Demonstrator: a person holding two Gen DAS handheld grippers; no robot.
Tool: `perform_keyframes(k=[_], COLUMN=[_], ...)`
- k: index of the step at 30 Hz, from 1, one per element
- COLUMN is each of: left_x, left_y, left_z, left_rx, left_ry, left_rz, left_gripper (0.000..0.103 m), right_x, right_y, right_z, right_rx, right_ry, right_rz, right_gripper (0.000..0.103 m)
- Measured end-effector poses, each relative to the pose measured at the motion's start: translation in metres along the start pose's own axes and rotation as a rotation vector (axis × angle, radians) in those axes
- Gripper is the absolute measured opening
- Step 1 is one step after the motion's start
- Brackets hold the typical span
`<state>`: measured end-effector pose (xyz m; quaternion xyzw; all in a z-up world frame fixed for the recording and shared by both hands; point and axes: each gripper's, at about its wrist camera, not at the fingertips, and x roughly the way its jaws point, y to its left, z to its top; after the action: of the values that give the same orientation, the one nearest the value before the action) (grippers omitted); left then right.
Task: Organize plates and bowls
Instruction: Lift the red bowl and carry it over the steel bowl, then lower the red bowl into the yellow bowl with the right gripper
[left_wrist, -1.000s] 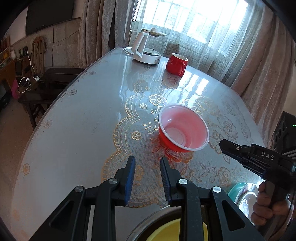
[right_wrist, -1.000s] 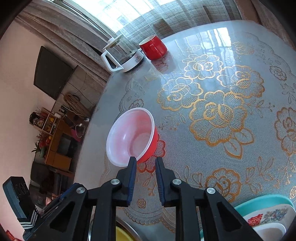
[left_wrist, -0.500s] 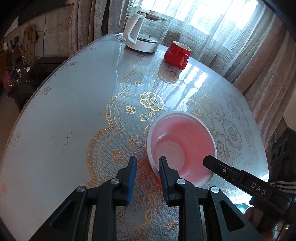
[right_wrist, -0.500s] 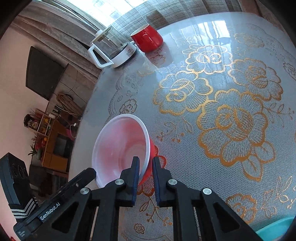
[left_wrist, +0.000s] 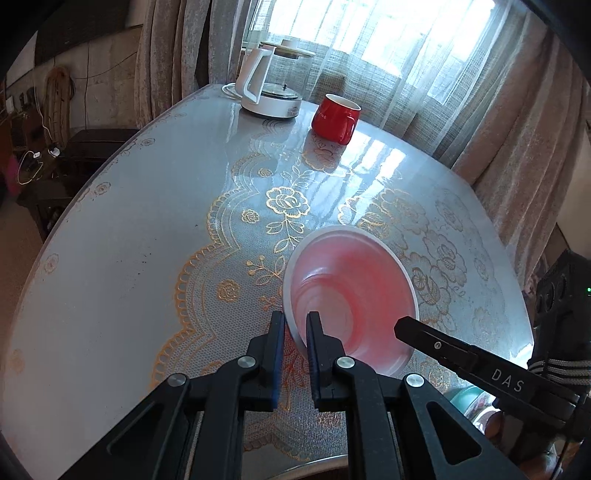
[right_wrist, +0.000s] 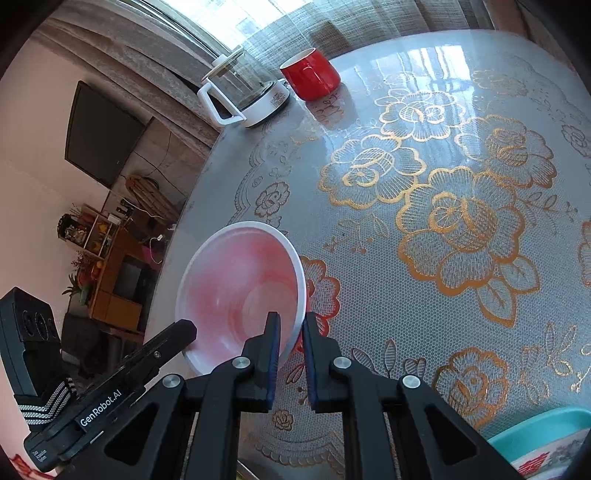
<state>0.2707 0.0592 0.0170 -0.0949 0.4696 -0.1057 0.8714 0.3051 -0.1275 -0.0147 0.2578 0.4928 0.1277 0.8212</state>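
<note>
A red plastic bowl (left_wrist: 354, 291) with a pale pink inside sits on the lace-patterned table (left_wrist: 110, 221). My left gripper (left_wrist: 295, 325) straddles its near left rim, one pad outside and one inside. Its jaws are closing onto the rim, which is pinched between them. In the right wrist view the same bowl (right_wrist: 236, 288) has my right gripper (right_wrist: 291, 325) shut on the opposite rim. Each view shows the other gripper's black fingers at the bowl's edge: right fingers (left_wrist: 443, 347), left fingers (right_wrist: 159, 354).
A red mug (left_wrist: 336, 118) and a white kettle (left_wrist: 266, 92) stand at the far end by the curtains. A teal-rimmed plate (right_wrist: 546, 432) lies at the near right. A metal bowl's rim (left_wrist: 314, 469) shows below my left gripper. The table edge curves off to the left.
Both grippers have moved forward to the bowl. Their jaws have narrowed, each onto one side of the rim. The yellow-filled metal bowl has dropped almost out of the left wrist view.
</note>
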Motion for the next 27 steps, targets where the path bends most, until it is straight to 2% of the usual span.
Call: perform_keyframes(k=[6,14,19,27], left_x=[-0.03,-0.081,-0.108,-0.128], left_y=[-0.008,-0.016,-0.019,-0.004], left_z=[-0.019,-0.051,-0.075,-0.113], left_rx=[0.027,0.071,0.11,0.067], left_ry=[-0.052,-0.153,-0.194,-0.181], left_rz=[0.005,0.008,0.008,-0.02], left_gripper=[0.012,0.012,0.012,0.013], right_x=[-0.022,-0.061,-0.08,-0.102], right_y=[0.005,0.026,0.033,0.048], right_z=[-0.014,-0.041,-0.06,-0.093], right_rx=[-0.011,-0.099,-0.138,-0.215], right_ry=[-0.028,-0.086,-0.083,-0.079], right_rz=[0.02,0.041,0.064,0.091], right_gripper=[0.012,0.012,0.012,0.012])
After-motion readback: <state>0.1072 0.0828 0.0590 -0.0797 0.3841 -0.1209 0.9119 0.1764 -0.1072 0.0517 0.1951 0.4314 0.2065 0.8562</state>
